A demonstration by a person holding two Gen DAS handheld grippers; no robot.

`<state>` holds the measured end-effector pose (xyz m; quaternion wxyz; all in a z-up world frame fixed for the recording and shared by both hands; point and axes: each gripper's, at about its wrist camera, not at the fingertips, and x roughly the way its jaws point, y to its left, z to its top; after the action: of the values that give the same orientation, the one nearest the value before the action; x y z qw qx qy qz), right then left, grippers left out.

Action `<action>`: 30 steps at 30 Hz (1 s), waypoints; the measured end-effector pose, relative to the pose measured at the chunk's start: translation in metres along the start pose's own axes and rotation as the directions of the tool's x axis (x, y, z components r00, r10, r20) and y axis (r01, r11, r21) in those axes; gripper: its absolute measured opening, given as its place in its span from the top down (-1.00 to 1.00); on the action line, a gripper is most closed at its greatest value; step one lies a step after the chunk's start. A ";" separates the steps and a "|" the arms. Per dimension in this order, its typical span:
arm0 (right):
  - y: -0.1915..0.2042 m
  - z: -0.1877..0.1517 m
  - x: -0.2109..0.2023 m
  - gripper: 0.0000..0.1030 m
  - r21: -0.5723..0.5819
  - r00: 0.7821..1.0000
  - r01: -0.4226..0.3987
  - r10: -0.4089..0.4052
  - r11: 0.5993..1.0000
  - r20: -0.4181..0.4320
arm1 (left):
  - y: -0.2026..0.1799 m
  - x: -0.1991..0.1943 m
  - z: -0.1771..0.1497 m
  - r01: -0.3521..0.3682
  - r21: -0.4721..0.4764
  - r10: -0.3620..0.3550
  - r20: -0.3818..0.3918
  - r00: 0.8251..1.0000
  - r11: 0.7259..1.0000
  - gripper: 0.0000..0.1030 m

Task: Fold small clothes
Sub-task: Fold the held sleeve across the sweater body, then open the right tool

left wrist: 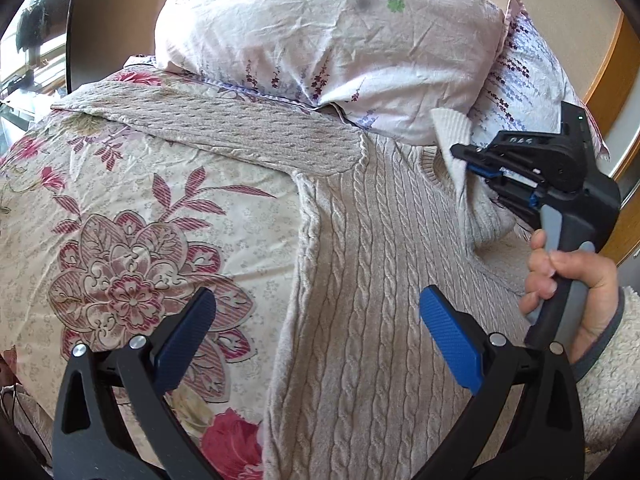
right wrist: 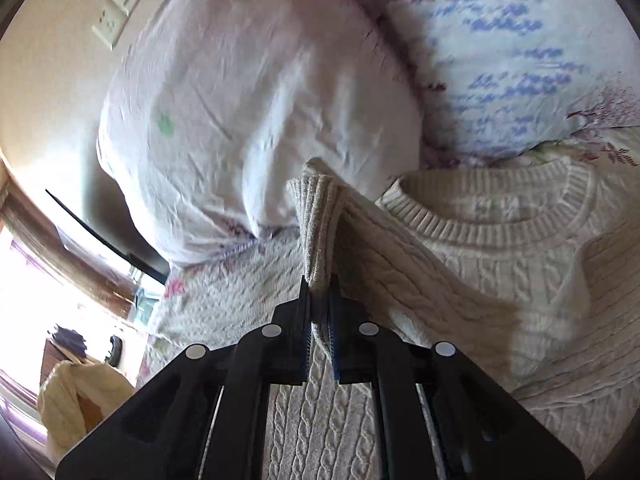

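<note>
Gripping sweater cuff (right wrist: 316,216) – right claw (right wrist: 320,300) – no legible labels

Floral bedspread (left wrist: 132,240), pale pillow (left wrist: 320,32), lavender-print pillow (right wrist: 520,52), wall switch (right wrist: 120,4)

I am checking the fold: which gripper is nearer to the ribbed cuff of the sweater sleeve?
Right. The right gripper is shut on the sleeve just below the ribbed cuff. The left gripper hangs open over the sweater body, apart from the cuff.
</note>
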<state>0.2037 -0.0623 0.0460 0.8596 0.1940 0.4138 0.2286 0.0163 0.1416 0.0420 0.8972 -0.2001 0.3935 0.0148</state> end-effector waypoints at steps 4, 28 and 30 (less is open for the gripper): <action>0.014 -0.020 0.026 0.84 -0.042 0.995 0.024 -0.028 0.999 -0.097 | 0.014 -0.007 0.002 -0.006 -0.008 0.006 0.011 1.000 1.000 -0.97; -0.153 -0.076 -0.144 0.17 -0.289 0.693 0.714 -0.703 0.637 0.161 | -0.051 0.033 0.000 0.129 0.122 -0.119 -0.087 0.989 0.984 -0.97; -0.159 -0.075 -0.137 0.29 -0.307 0.681 0.721 -0.718 0.621 0.145 | -0.055 0.034 -0.002 0.131 0.128 -0.120 -0.091 0.989 0.983 -0.97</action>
<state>0.1052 -0.2579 0.0047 0.9004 -0.1380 0.4072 -0.0669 0.0486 0.0860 0.0354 0.8905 -0.1646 0.4172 -0.0763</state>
